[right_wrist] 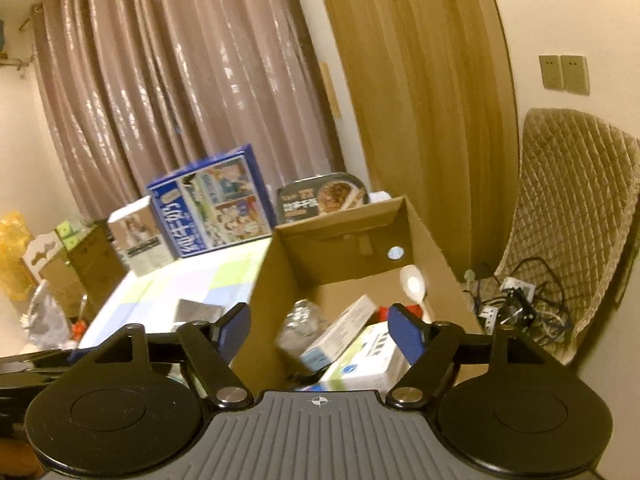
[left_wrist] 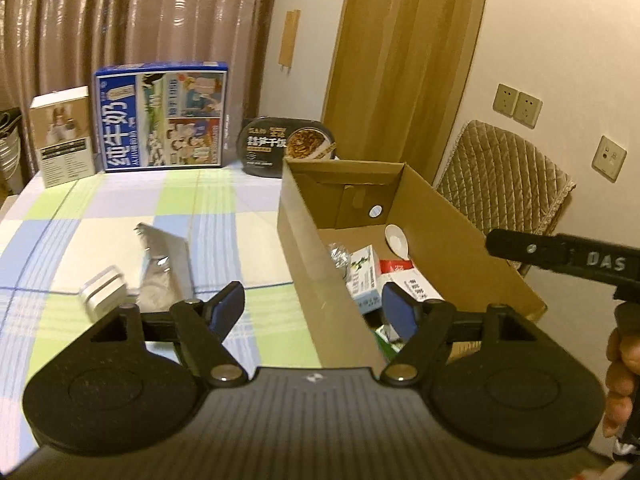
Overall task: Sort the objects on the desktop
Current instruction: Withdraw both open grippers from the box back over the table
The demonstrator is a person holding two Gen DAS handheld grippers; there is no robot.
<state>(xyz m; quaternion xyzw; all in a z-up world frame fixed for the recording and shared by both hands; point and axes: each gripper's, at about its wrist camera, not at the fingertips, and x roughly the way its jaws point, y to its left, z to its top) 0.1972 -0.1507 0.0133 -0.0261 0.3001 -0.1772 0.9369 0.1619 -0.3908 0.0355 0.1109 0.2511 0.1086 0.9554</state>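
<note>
Both grippers, left (left_wrist: pixel 314 312) and right (right_wrist: pixel 320 334), stand released and empty over the box (left_wrist: pixel 316 236) at centre right (already part filled). Next up, I judge: the foil pack (left_wrist: pixel 166 264) and white block (left_wrist: pixel 102 294) lower left, needing a low reach.

Checked tablecloth (left_wrist: pixel 120 208) mid-table bare, free passage from near edge to back row. Back edge blocked: white carton (left_wrist: pixel 64 136), blue milk box (left_wrist: pixel 160 116), black rice meal tray (left_wrist: pixel 286 146) standing side by side. Near-left: silver foil pouch (left_wrist: pixel 166 264) and small white block (left_wrist: pixel 102 294) lying flat, low obstacles. Right: cardboard box (left_wrist: pixel 320 280) open on top, tall walls; floor crowded with cartons, white spoon (left_wrist: pixel 396 240). Quilted chair (left_wrist: pixel 508 184) just beyond box.
</note>
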